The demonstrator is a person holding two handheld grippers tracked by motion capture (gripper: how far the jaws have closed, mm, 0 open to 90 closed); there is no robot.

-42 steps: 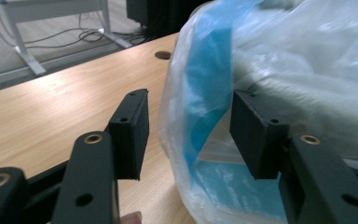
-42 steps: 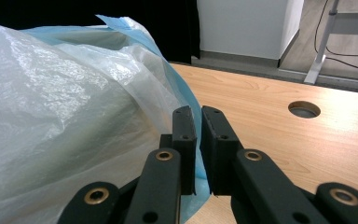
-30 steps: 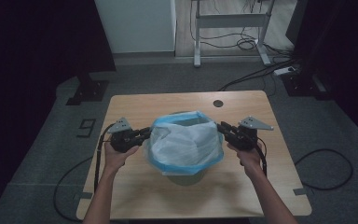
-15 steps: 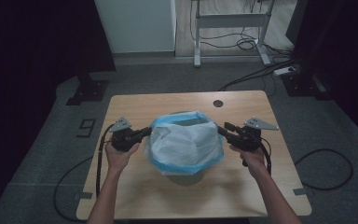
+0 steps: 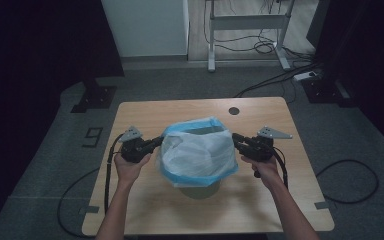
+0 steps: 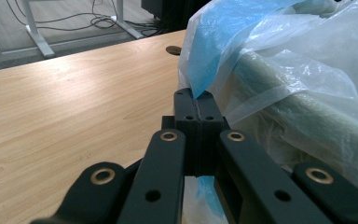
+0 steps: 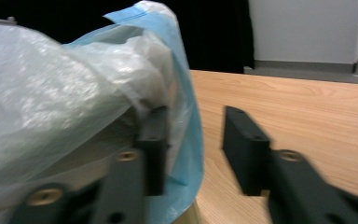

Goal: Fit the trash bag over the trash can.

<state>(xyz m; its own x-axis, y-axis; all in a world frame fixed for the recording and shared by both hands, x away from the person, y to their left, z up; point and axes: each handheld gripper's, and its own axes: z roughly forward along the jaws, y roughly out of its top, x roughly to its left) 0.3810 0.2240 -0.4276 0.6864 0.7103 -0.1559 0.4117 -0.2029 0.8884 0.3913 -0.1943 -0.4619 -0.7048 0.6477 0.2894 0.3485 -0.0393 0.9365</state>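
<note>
1. The left gripper (image 6: 196,109) had its jaws pinched fully together on the blue hem of the plastic bag (image 5: 197,152) (you could see the blue strip squeezed between the pads in the left gripper view), and compared with a second before that hand hadn't budged.
2. The right gripper (image 7: 196,149) was the one that changed: its jaws had just been closing again after a quick widening, and in the high view the hand sat a bit lower than a second earlier.
3. In the right gripper view its jaws stood apart, one pad pushed up against the bag's blue edge, the other hanging over bare table (image 5: 145,112) with a clear gap between them. So no real grip there, I'd say, though the picture was blurry enough that I wouldn't swear to it.
4. The bag itself was draped over the greenish bin (image 6: 307,116), straight between the two grippers, with the bin's rim just ahead of the left jaws.
5. My read: one side of the liner was anchored, the other was mid re-grab, so pulling the hem down over the rim couldn't go evenly until the right side bit properly.
</note>
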